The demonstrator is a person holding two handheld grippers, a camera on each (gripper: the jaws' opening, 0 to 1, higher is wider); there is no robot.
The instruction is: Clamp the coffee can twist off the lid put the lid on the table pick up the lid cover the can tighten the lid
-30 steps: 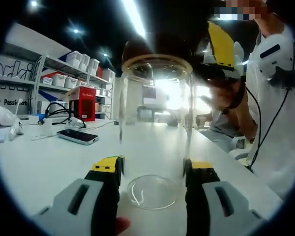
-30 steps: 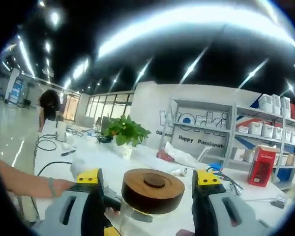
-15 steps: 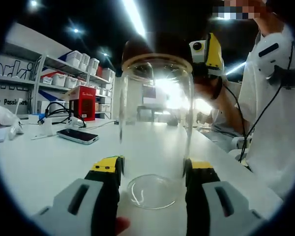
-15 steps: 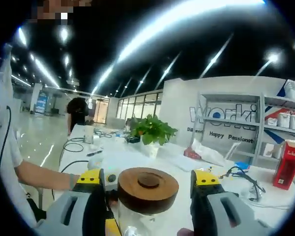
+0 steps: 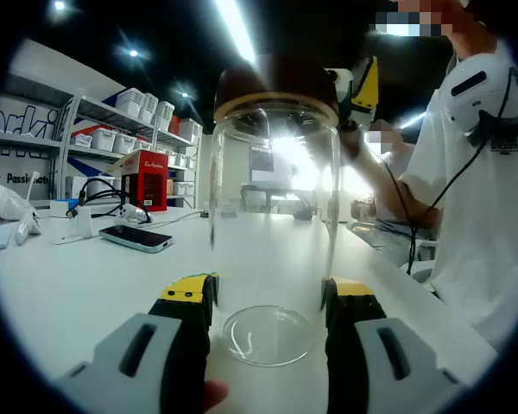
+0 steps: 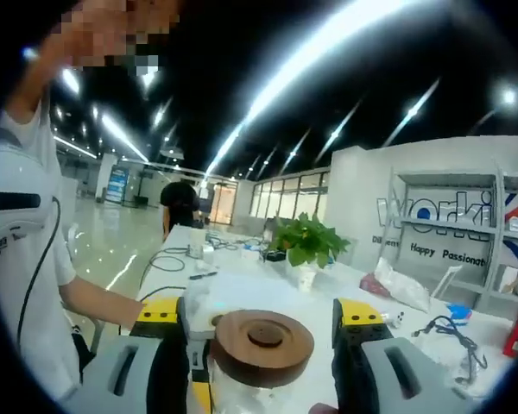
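A clear glass coffee can [image 5: 272, 216] stands upright on the white table [image 5: 78, 285], capped by a brown wooden lid [image 5: 274, 82]. My left gripper [image 5: 269, 289] is shut on the can's lower part, a jaw against each side. The right gripper [image 5: 356, 84] hovers at the upper right, close beside the lid. In the right gripper view the lid [image 6: 261, 343] lies between the jaws of my right gripper [image 6: 259, 310], which stands open with a gap on both sides.
A black phone [image 5: 136, 239], a red box [image 5: 147, 179] and cables lie at the table's far left before storage shelves [image 5: 112, 121]. A person in white [image 5: 475, 198] stands at the right. A potted plant [image 6: 309, 241] sits on the long table.
The right gripper has swung round the lid and drawn closer to it in the left gripper view; its own view has panned. Can and left gripper stay put.
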